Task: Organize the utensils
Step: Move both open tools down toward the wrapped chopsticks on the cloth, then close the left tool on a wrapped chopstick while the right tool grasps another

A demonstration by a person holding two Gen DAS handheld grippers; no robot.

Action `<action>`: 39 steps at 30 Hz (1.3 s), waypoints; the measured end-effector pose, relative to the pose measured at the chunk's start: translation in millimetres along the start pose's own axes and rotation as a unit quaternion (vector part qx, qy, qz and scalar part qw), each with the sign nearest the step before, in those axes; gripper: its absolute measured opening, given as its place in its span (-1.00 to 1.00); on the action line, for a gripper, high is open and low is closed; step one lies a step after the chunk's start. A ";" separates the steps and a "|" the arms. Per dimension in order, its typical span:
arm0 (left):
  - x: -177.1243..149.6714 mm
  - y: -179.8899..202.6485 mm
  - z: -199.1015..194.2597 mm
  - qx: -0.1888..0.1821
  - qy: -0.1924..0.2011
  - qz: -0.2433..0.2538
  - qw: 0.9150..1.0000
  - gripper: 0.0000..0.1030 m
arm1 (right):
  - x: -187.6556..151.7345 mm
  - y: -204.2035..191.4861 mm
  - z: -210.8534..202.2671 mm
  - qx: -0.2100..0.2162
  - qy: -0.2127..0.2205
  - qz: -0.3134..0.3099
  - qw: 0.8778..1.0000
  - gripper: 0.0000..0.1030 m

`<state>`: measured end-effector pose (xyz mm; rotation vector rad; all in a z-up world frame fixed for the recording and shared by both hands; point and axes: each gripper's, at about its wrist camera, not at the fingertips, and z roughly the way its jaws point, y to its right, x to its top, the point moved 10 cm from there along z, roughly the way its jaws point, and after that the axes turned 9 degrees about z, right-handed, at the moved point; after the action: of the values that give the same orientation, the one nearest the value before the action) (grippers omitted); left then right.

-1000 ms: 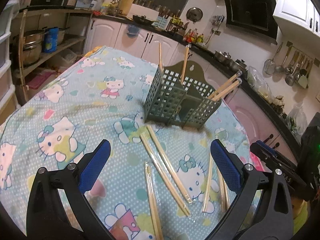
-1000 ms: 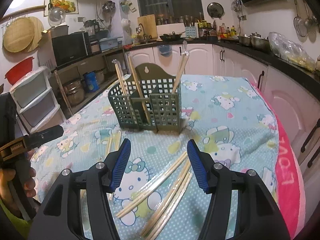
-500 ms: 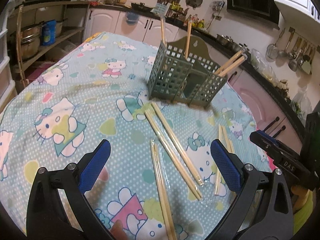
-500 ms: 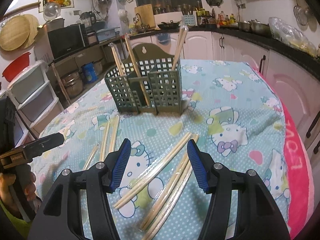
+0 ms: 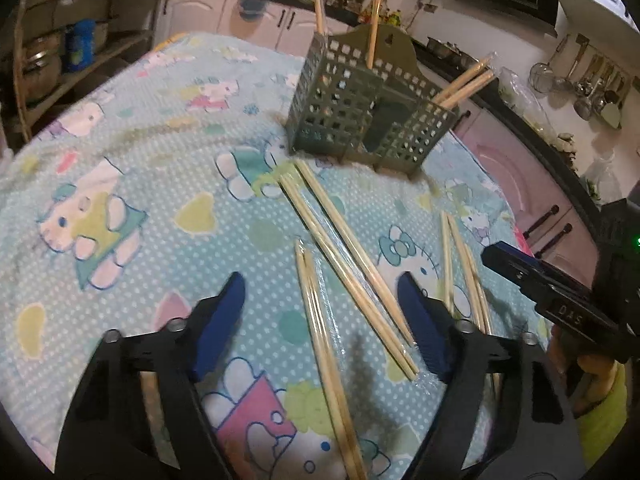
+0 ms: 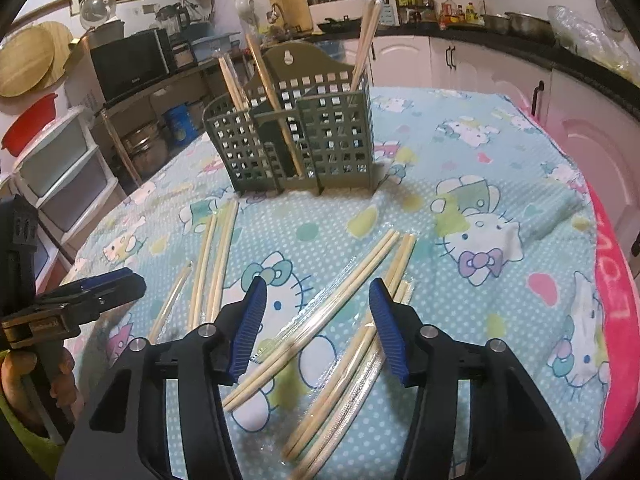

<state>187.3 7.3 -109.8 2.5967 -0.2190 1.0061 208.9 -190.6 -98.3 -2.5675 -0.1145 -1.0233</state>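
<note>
Right gripper (image 6: 316, 320) open, straddling wrapped chopstick pair (image 6: 320, 316) running lower left to upper right; left gripper (image 5: 320, 320) open, empty.

Bottom edge cuts off wrapped chopsticks (image 5: 332, 380).

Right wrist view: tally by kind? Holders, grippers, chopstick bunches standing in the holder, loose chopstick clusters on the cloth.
Holder: 1
Grippers: 2, left gripper and right gripper, both open
Bunches in holder: 3, left, middle, right
Loose clusters: 2, left, right; single sticks overlap too much to count
Total: 8
</note>
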 end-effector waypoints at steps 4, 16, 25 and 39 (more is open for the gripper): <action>-5.9 2.0 10.7 -0.007 -0.014 0.001 1.000 -0.20 | -1.2 2.7 8.9 0.007 -0.018 0.014 1.000 -0.12; -10.5 -4.7 34.9 -0.002 -0.048 0.003 0.999 -0.54 | 3.1 17.6 44.9 -0.017 -0.069 0.055 0.996 -0.23; -1.6 -13.3 44.5 0.003 -0.063 0.000 0.998 -0.65 | 14.8 23.6 64.6 -0.035 -0.085 0.070 0.993 -0.23; 11.3 -18.5 55.5 0.001 -0.069 -0.006 0.998 -0.65 | 41.6 37.0 94.4 -0.054 -0.094 0.088 0.990 -0.24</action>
<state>235.0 3.6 -145.2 2.6673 -0.2369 0.8244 308.2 -192.5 -144.5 -2.7105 0.1186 -0.7410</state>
